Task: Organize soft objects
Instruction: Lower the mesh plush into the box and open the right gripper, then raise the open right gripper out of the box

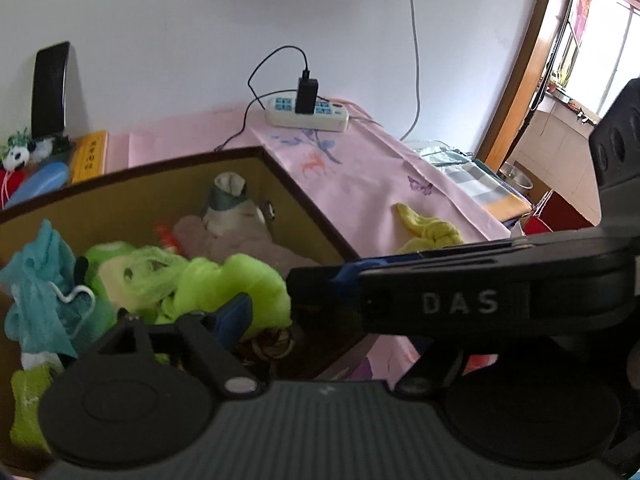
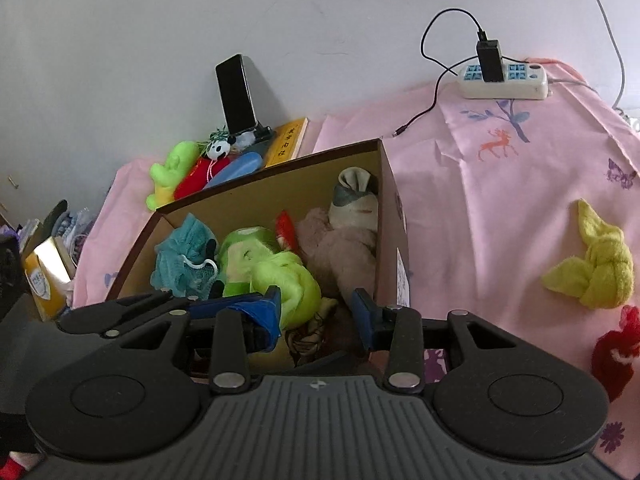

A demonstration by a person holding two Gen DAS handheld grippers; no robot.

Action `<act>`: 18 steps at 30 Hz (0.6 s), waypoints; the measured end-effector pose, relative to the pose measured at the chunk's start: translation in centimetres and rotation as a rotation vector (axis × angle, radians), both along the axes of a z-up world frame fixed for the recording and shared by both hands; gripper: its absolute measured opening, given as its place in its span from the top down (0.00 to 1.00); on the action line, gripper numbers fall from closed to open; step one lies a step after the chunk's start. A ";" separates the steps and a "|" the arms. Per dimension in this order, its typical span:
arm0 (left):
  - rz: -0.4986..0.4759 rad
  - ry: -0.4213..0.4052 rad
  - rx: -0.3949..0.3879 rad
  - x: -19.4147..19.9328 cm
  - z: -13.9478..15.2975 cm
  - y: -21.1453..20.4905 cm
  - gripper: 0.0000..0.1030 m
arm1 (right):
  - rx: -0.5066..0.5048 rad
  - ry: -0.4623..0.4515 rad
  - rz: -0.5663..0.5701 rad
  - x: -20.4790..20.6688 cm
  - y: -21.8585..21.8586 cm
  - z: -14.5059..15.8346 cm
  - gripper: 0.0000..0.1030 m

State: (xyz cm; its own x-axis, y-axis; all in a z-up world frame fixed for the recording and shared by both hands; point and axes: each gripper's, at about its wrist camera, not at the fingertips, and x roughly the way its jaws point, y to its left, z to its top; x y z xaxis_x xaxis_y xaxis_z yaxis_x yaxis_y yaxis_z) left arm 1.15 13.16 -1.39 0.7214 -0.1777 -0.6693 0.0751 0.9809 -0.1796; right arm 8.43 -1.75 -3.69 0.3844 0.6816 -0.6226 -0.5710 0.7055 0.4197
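Soft items are being gathered into one open cardboard box (image 2: 390, 216) on the pink-clothed counter (image 2: 500, 208), presumably so loose toys end up contained in a single place. Already inside: a teal mesh pouf (image 2: 188, 256), a green plush (image 2: 256, 256), a beige plush (image 2: 344, 248), all heaped loosely, no order visible.

Still outside the box: a knotted yellow cloth (image 2: 596, 272) lying well apart to the right on the cloth, a red soft item (image 2: 616, 352) near it, and a small group of plush toys (image 2: 188, 172) behind the box by the wall. Judged approx. half done.

The right hand-held gripper (image 2: 316, 312) is angled down over the box's near edge, jaws spread, nothing pinched; green plush sits just beyond the tips. The left hand-held gripper (image 1: 280, 292) is likewise tilted down over the box w/ jaws wide apart and empty; in the left wrist view the right unit's black body crosses in front, so both are close together.

Next pick is prob. the yellow cloth.
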 end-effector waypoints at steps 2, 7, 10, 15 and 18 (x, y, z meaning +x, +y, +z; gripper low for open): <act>0.004 0.002 -0.002 0.0 0.0 0.1 0.22 | 0.018 0.012 -0.008 0.0 -0.2 0.0 0.78; 0.012 0.022 0.014 -0.3 -0.2 0.1 0.19 | 0.041 0.025 -0.021 0.1 -0.6 0.2 0.78; 0.010 0.029 0.013 -0.6 0.0 -0.1 0.19 | 0.059 0.030 -0.025 0.1 -1.0 0.3 0.78; 0.006 0.012 0.031 -1.4 0.6 -0.9 0.16 | 0.083 0.038 -0.030 -0.2 -1.7 0.4 0.78; 0.016 0.009 0.050 -1.8 0.9 -1.4 0.14 | 0.090 0.038 -0.030 -0.4 -2.1 0.5 0.78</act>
State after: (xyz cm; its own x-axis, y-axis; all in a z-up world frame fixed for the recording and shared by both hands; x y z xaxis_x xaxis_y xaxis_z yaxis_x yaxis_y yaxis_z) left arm -0.61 11.73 -0.53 0.7177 -0.1322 -0.6837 0.0578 0.9897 -0.1308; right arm 8.03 -3.84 -3.19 0.3832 0.7237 -0.5740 -0.5325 0.6808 0.5029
